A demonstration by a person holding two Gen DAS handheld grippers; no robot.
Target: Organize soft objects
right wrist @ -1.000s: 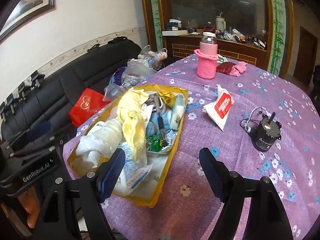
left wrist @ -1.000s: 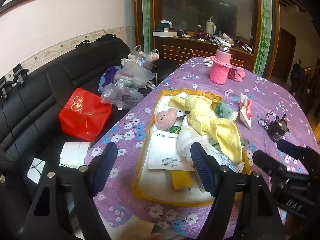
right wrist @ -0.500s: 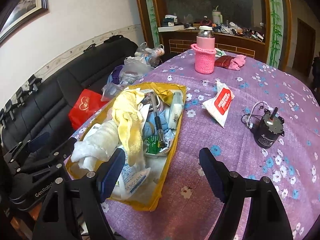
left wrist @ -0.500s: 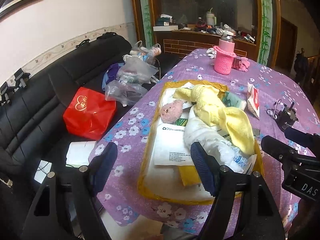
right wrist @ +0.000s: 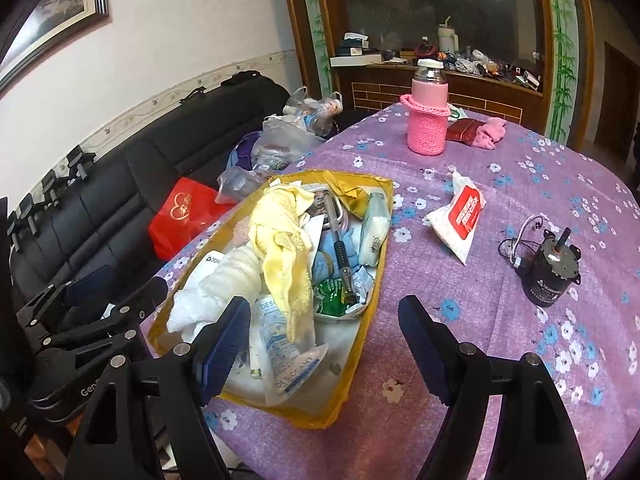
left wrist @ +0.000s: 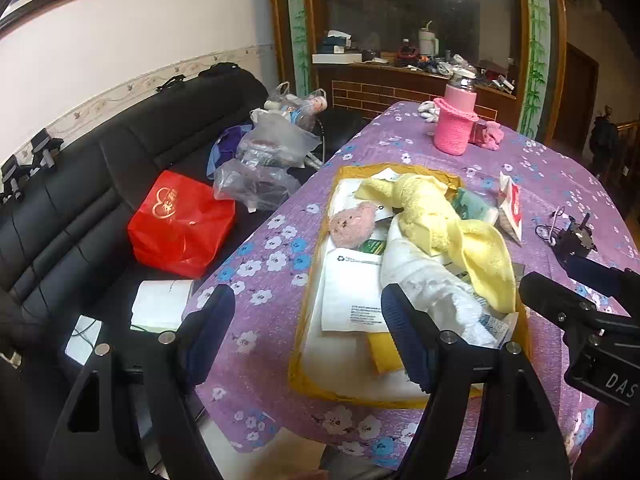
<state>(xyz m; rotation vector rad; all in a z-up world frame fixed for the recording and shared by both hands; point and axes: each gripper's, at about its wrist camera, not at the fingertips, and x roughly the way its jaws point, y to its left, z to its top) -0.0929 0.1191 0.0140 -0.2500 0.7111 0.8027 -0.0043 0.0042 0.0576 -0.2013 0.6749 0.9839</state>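
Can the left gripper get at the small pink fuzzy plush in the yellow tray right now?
Probably yes. The left gripper has its jaws open and empty, and the small pink fuzzy plush lies uncovered ahead on papers near the yellow tray edge.

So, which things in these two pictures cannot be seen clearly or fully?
- Bottom of the yellow tray, both views: the yellow towel, white cloth and packets cover it.
- Pink plush toy: hidden behind the towel in the right wrist view.
- Plastic bags on the sofa, both views: contents blurred.
- Counter clutter, both views: too small.
- Pink cloth: partly behind the pink bottle in the left wrist view.
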